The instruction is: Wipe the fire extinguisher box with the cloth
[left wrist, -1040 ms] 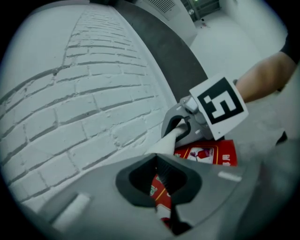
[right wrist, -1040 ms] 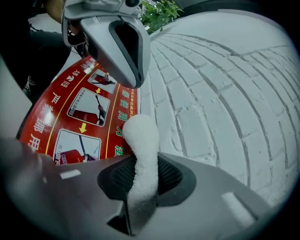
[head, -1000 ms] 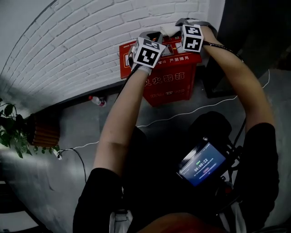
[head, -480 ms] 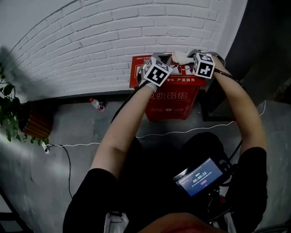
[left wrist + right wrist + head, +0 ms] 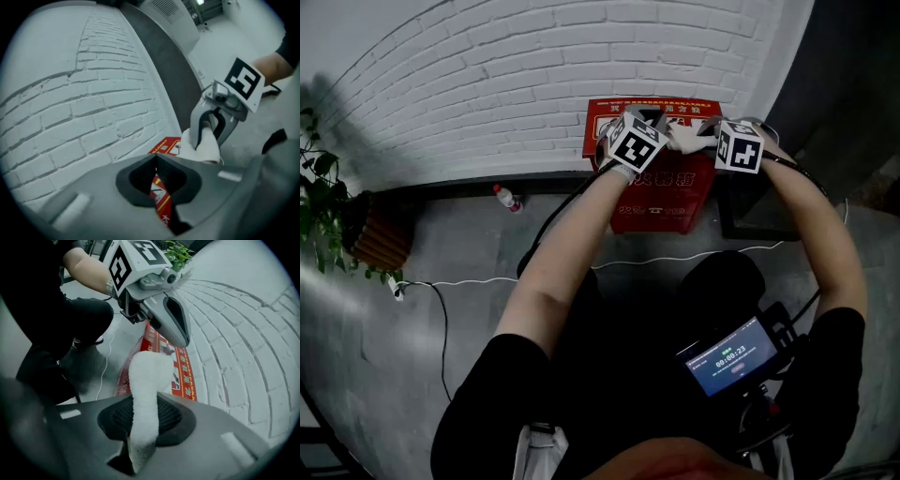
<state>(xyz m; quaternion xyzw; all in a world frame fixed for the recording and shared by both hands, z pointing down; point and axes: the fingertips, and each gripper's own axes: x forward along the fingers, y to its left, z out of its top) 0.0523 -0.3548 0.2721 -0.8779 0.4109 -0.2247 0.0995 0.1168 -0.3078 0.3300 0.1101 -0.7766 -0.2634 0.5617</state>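
The red fire extinguisher box (image 5: 654,186) stands on the floor against the white brick wall. Both grippers hover close together over its top. My right gripper (image 5: 701,133) is shut on a white cloth (image 5: 682,139), which hangs out of the jaws over the box's printed lid (image 5: 180,369). In the right gripper view the cloth (image 5: 146,380) runs between the closed jaws of my right gripper (image 5: 140,401). My left gripper (image 5: 654,120) is just left of the cloth, its jaws shut with nothing between them. In the left gripper view my left gripper (image 5: 156,159) points at the box (image 5: 161,199).
A plastic bottle (image 5: 504,198) lies at the wall's foot, left of the box. A potted plant (image 5: 319,202) stands far left. A white cable (image 5: 675,258) crosses the grey floor. A dark pillar (image 5: 825,75) rises right of the box. A screen device (image 5: 733,354) hangs at the person's chest.
The head view has swung, so the box sits lower in the picture. Both grippers stay together over the box top, and the cloth has drifted slightly to the right.
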